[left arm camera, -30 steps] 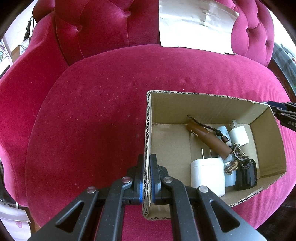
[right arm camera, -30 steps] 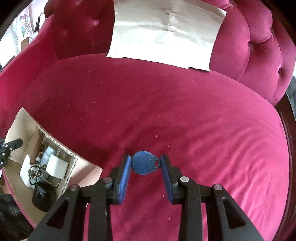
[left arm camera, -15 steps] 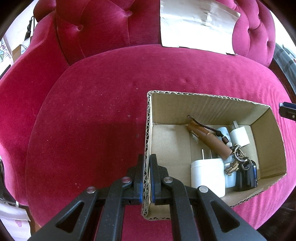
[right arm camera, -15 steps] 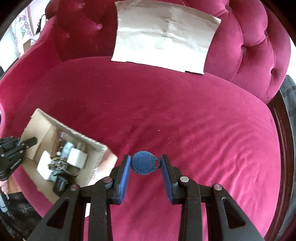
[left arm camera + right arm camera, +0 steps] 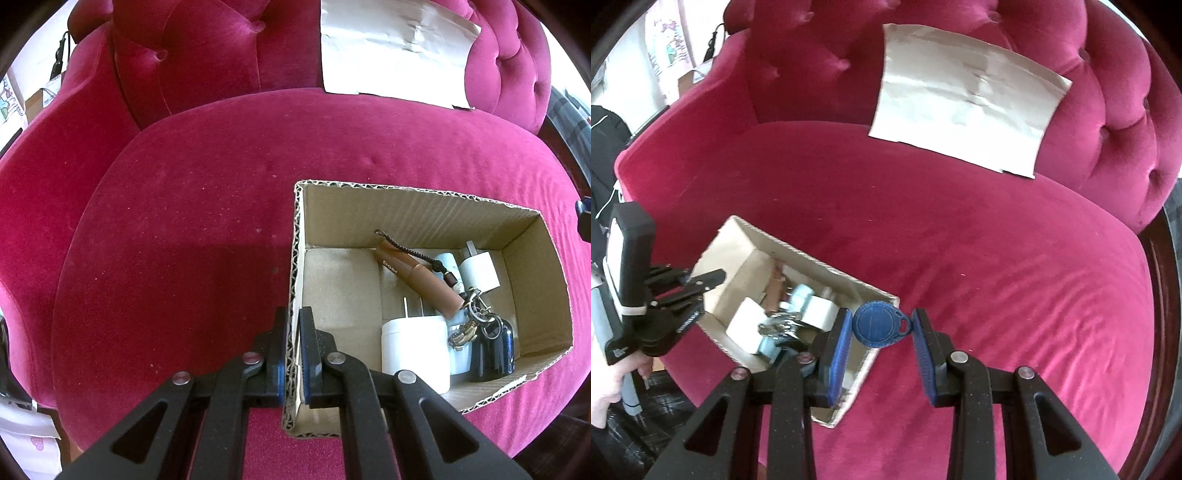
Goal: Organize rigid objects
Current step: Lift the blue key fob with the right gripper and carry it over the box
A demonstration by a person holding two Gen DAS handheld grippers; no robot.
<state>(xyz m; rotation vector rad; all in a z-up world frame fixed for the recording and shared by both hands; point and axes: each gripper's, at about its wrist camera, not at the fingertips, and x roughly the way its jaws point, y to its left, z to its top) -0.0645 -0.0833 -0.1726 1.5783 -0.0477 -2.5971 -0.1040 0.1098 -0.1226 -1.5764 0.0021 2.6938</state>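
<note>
An open cardboard box (image 5: 421,212) sits on the red velvet seat (image 5: 184,240). My left gripper (image 5: 292,332) is shut on the box's left wall. Inside lie a brown wooden tube (image 5: 417,278), two white plug adapters (image 5: 415,349), keys (image 5: 476,314) and a dark fob. My right gripper (image 5: 881,334) is shut on a blue key fob (image 5: 877,324) and holds it in the air just right of the box (image 5: 746,251), near its right wall. The left gripper shows in the right wrist view (image 5: 701,286), clamped on the box's far end.
A sheet of brown paper (image 5: 964,99) leans against the tufted backrest. The chair's dark wooden frame (image 5: 1160,288) runs along the right edge. The person's hand (image 5: 605,384) holds the left tool at the lower left.
My right gripper has lifted the blue fob off the seat and carried it left toward the box. My left gripper keeps its hold on the box wall.
</note>
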